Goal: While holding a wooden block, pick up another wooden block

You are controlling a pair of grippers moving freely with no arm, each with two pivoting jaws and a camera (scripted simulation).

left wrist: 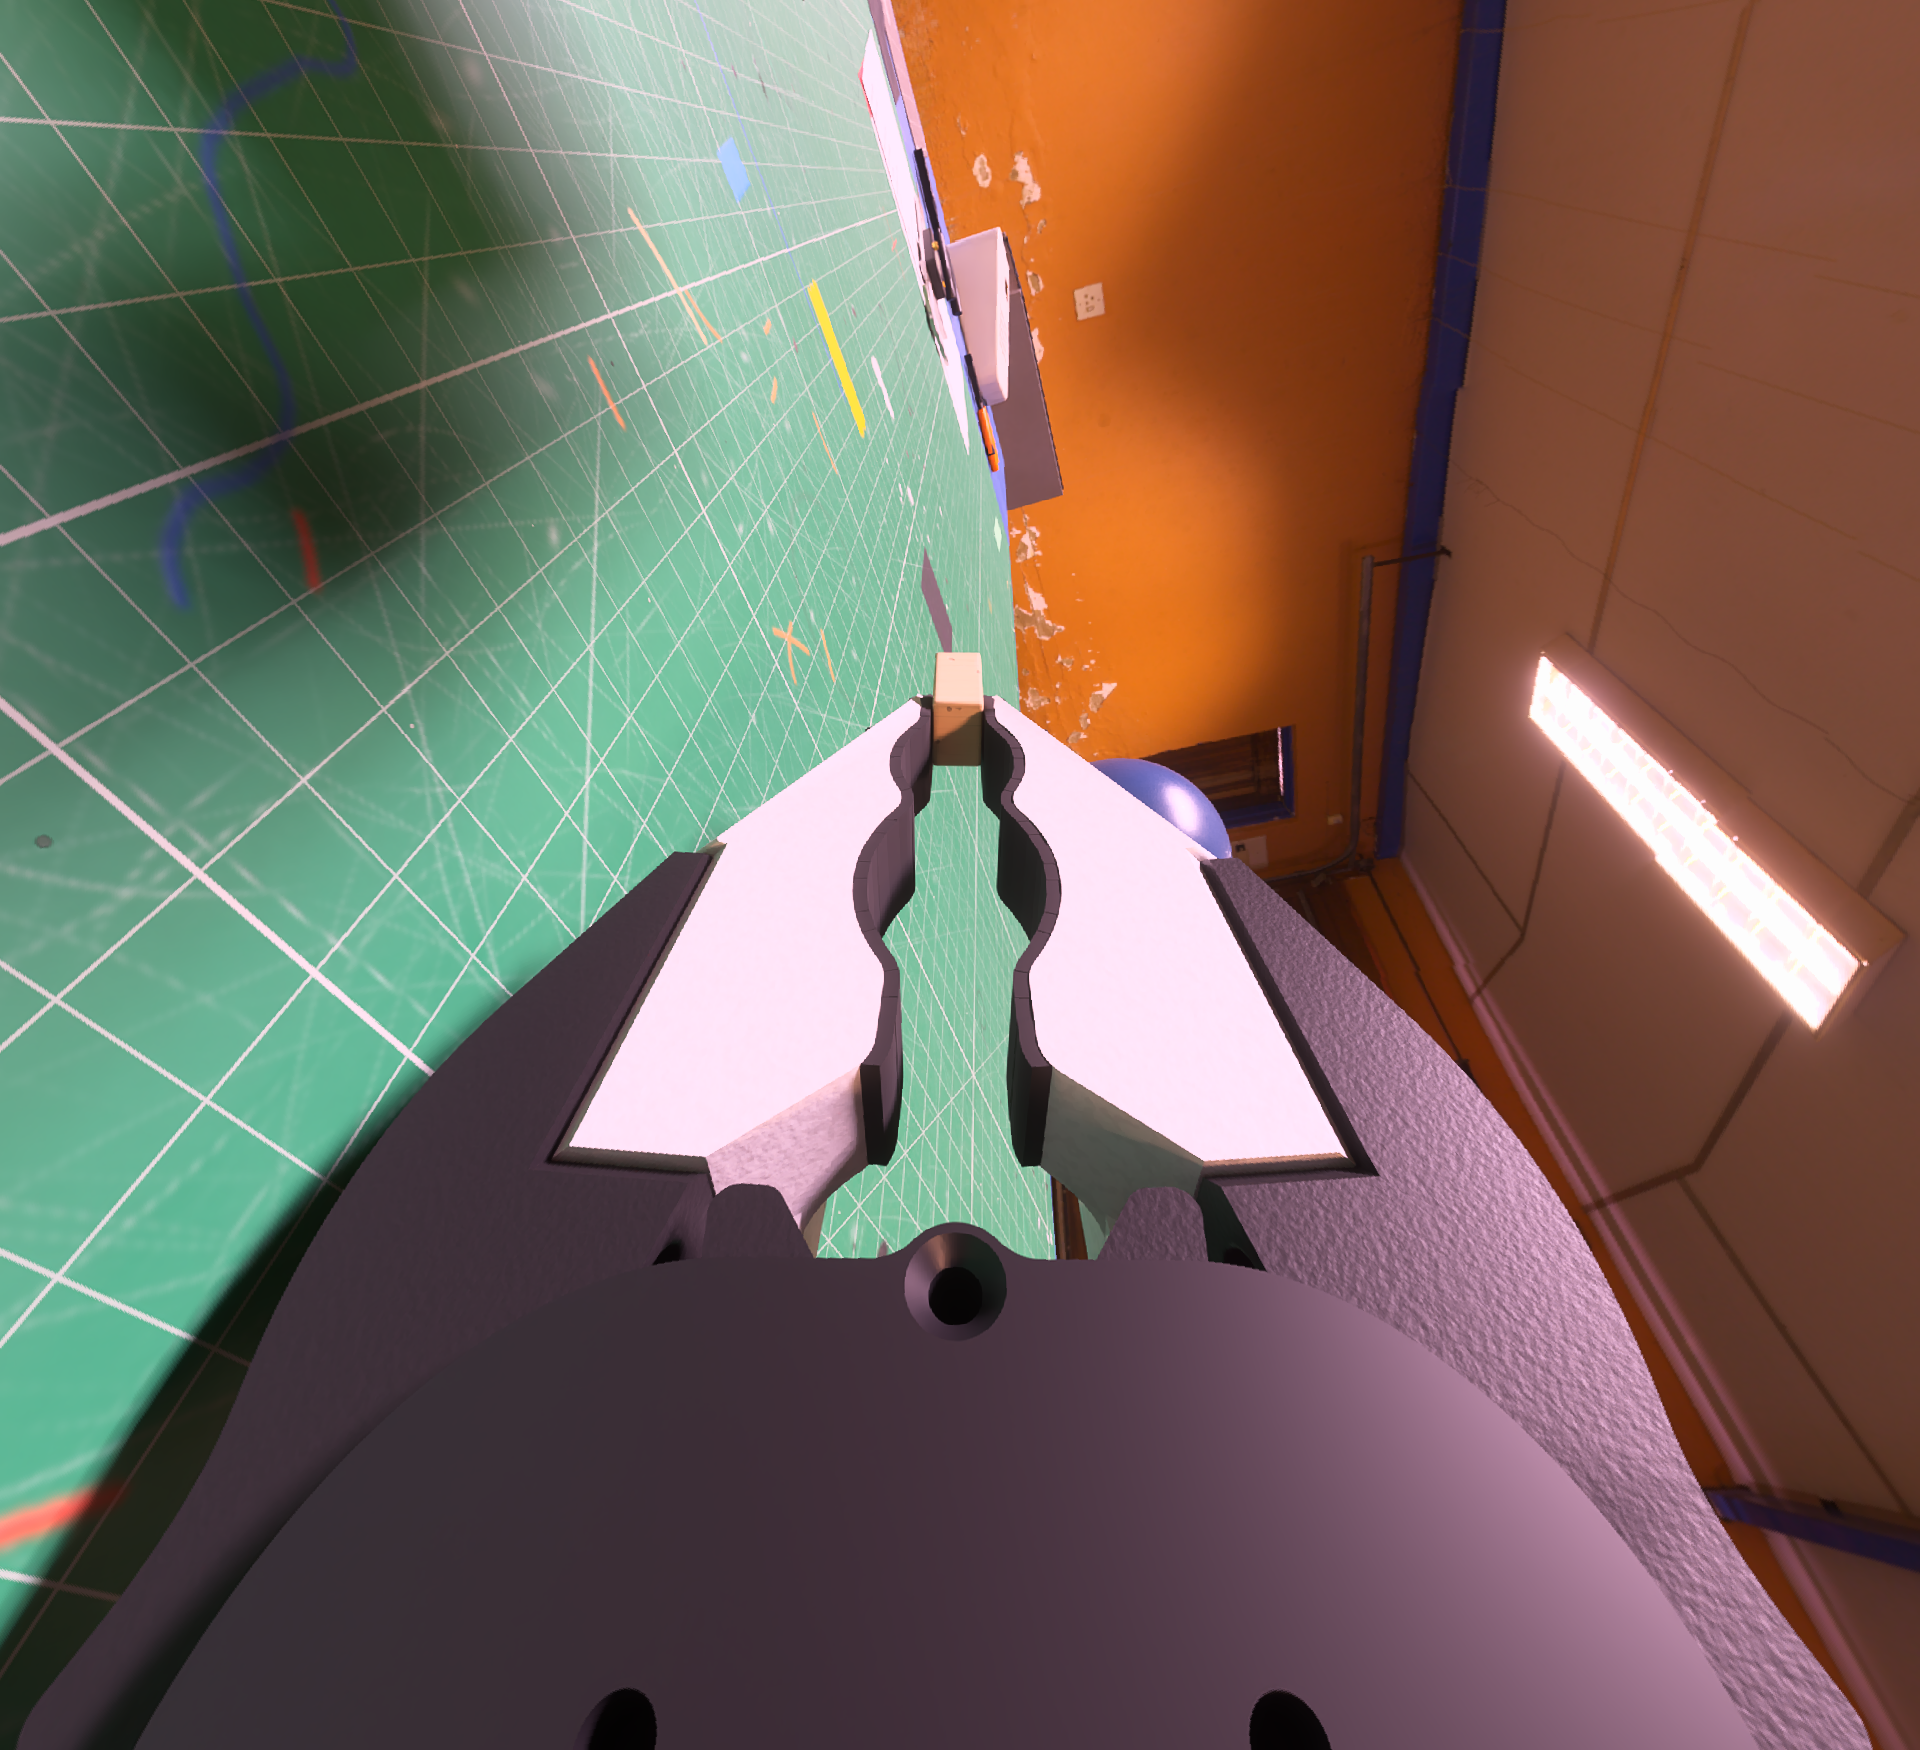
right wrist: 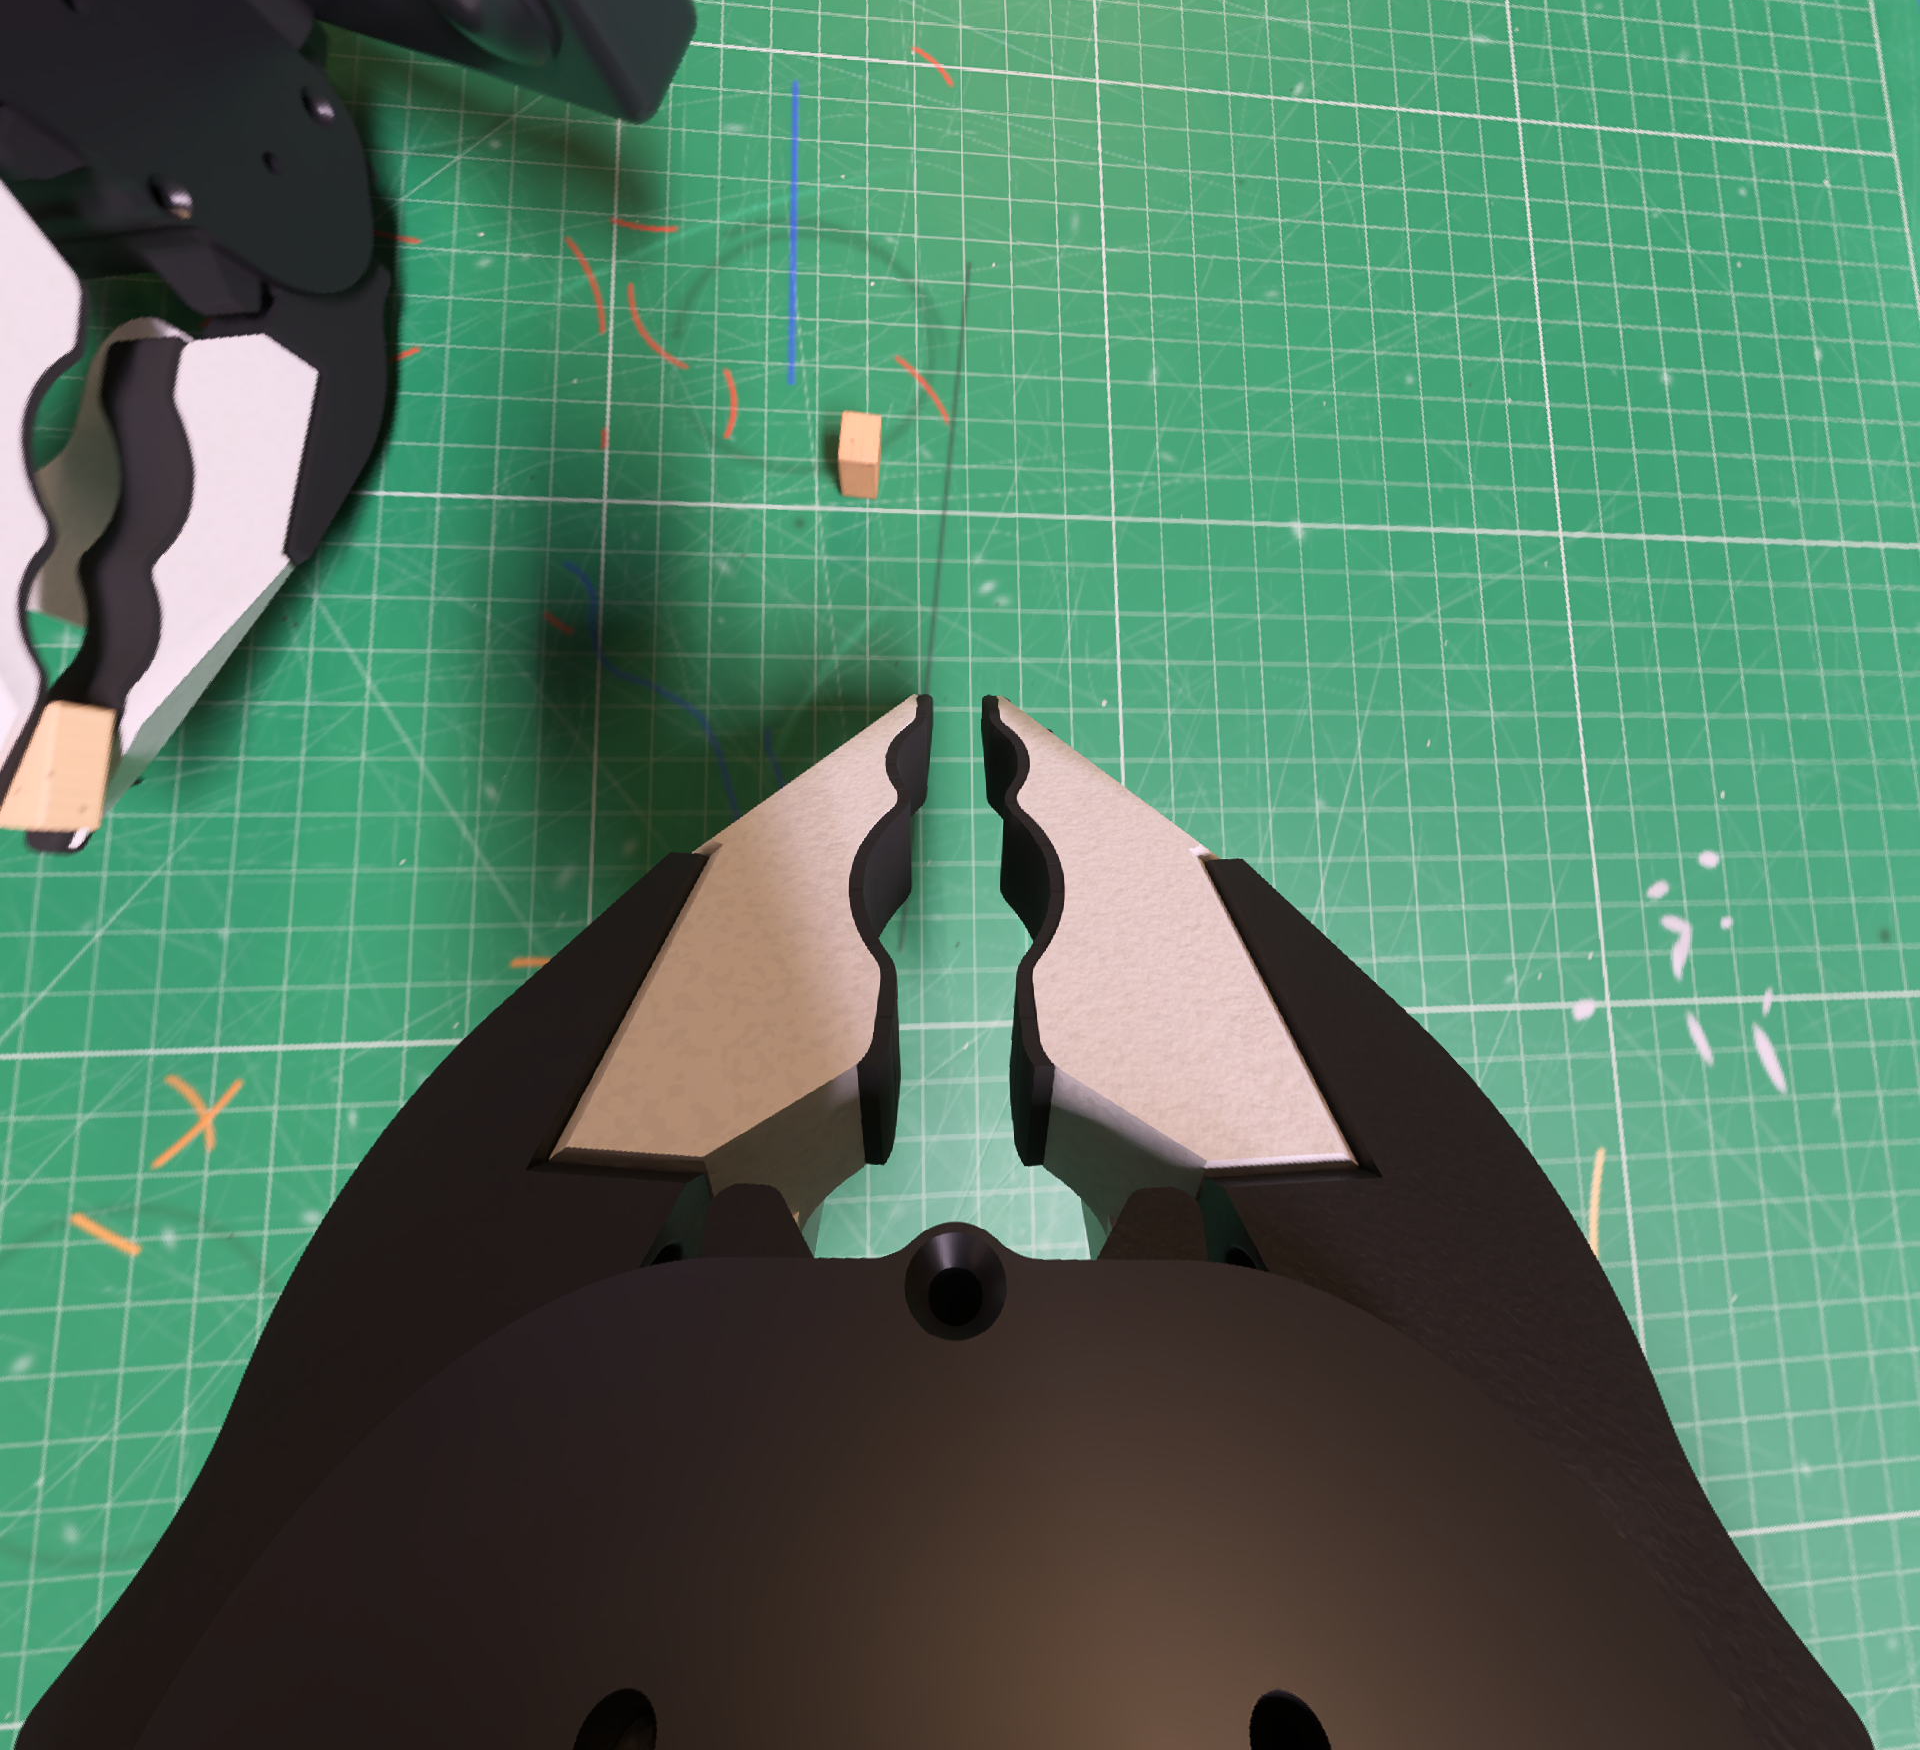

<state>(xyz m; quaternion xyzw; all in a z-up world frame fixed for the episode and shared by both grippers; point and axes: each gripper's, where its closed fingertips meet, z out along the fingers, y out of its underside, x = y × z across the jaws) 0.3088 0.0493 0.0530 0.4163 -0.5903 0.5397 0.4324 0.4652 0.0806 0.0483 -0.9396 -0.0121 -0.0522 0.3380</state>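
Note:
My left gripper (left wrist: pixel 957 715) is shut on a small pale wooden block (left wrist: pixel 957 687), pinched at the very fingertips and held above the green cutting mat (left wrist: pixel 416 557). In the right wrist view that left gripper (right wrist: pixel 62 791) shows at the upper left, with the held block (right wrist: pixel 57 760) near the left edge. A second wooden block (right wrist: pixel 859 451) lies on the mat (right wrist: pixel 1351 453), ahead of my right gripper (right wrist: pixel 956 713) and slightly left of its line. My right gripper hovers over the mat, empty, its jaws parted by a narrow gap.
The left wrist view is tilted sideways. It shows an orange wall (left wrist: pixel 1247 246) past the mat's edge, a white box (left wrist: pixel 987 308) and flat dark items along that edge, and a blue ball (left wrist: pixel 1174 807). Pen marks and scratches cover the mat.

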